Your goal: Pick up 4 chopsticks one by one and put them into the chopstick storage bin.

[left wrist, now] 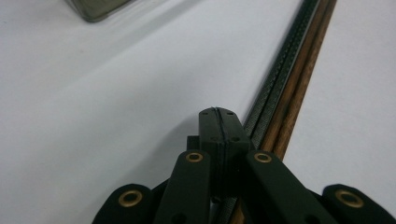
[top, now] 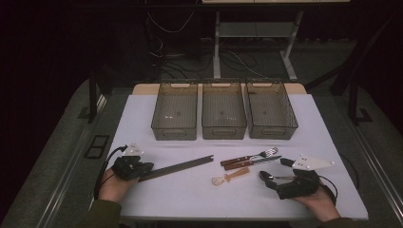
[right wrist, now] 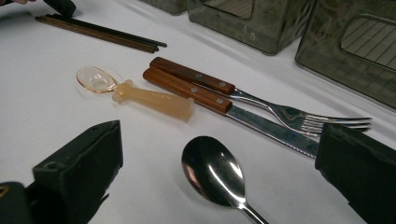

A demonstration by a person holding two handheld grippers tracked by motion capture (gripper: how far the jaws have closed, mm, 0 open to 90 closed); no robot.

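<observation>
Left gripper: the left gripper (top: pixel 142 167) sits at the near left of the white table (top: pixel 142 114), held in the person's left hand (top: pixel 111 185); its jaws are pressed flat together with nothing between them.
Chopsticks: the chopsticks (top: pixel 178 167) lie as a long dark pair running from the left gripper's tip up and to the right; in the left gripper view they (left wrist: pixel 285 107) pass just beside the closed jaws, on their right, touching or nearly touching them, I cannot tell which.
Right gripper: the right gripper (right wrist: pixel 219 172) rests at the near right, in the right hand (top: pixel 318 202); its jaws stand wide apart and hold nothing.
Metal spoon: the metal spoon (right wrist: pixel 212 170) lies on the table between the spread jaws, bowl pointing away from the hand, clear of both pads.
Knife and fork: the knife (right wrist: pixel 224 105) and fork (right wrist: pixel 261 100), both wood-handled, lie side by side just beyond the spoon.
Plastic spoon: the small amber plastic spoon (right wrist: pixel 140 93) lies left of the knife handle.
Bins: three clear bins (top: pixel 223 111) stand in a row at the far side, well apart from both grippers.
</observation>
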